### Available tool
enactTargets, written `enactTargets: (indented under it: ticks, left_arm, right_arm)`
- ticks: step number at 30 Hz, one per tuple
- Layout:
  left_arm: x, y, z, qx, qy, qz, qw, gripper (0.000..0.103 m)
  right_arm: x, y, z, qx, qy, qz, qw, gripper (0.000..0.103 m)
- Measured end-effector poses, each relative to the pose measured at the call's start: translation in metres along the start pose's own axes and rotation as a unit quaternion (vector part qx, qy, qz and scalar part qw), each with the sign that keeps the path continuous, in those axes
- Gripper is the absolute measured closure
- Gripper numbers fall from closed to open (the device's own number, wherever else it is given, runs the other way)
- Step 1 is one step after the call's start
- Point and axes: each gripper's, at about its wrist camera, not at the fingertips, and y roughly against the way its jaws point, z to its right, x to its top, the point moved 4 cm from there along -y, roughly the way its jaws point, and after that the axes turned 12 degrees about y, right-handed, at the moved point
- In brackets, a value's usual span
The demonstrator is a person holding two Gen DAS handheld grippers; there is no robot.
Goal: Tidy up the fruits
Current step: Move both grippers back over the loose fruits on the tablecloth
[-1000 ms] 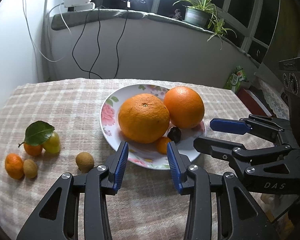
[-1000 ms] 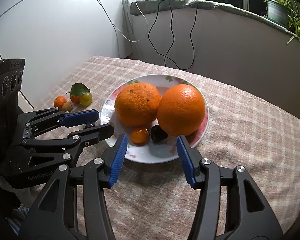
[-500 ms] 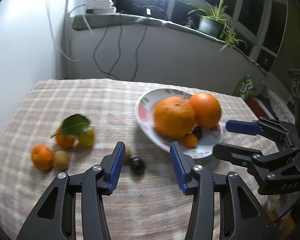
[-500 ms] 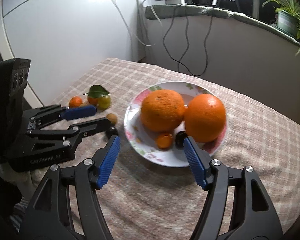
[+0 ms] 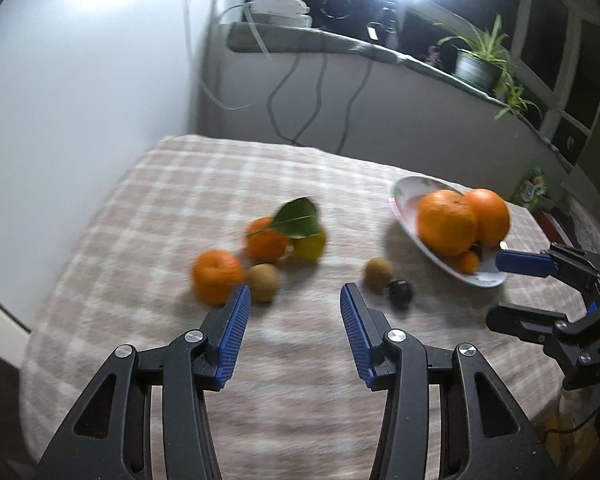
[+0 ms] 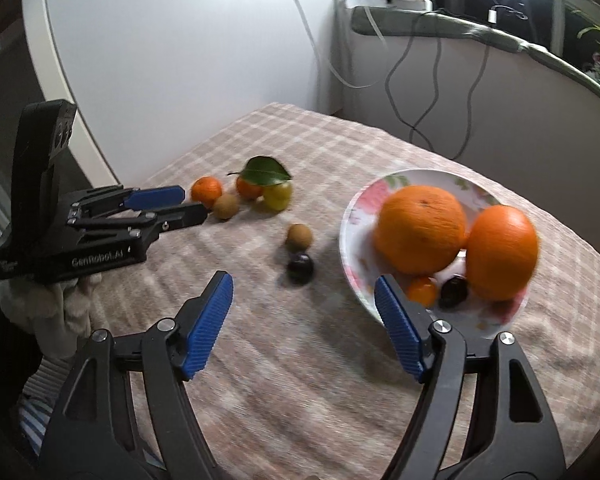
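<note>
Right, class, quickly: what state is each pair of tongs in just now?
Left tongs: open, holding nothing.
Right tongs: opening, nothing between them.

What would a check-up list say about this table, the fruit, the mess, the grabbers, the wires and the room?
Surface: table under a beige checked cloth.
Job's things: white floral plate holding two big oranges, one small orange fruit and one dark round fruit. On the cloth: two small tangerines, one with a green leaf; a yellow-green fruit; two brown round fruits; a dark round fruit.
Clutter: nothing seen.
Grippers: left gripper open, empty; right gripper opening, empty.
Cables: dark cords hang from the ledge.
Surroundings: white wall, potted plant, bright lamp.
</note>
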Motion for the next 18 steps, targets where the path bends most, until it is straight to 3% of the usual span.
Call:
enactTargets:
  ticks: [8, 18]
  left_arm:
    - [0.0, 0.002, -0.035, 0.008, 0.03, -0.002, 0.9995, 0.057]
    - [0.004, -0.01, -0.05, -0.008, 0.052, -0.016, 0.9985, 0.057]
  right_arm:
    - [0.0, -0.023, -0.016, 0.029, -0.011, -0.013, 0.999, 0.028]
    - [-0.002, -0.044, -0.012, 0.023, -0.052, -0.036, 0.998, 0.047]
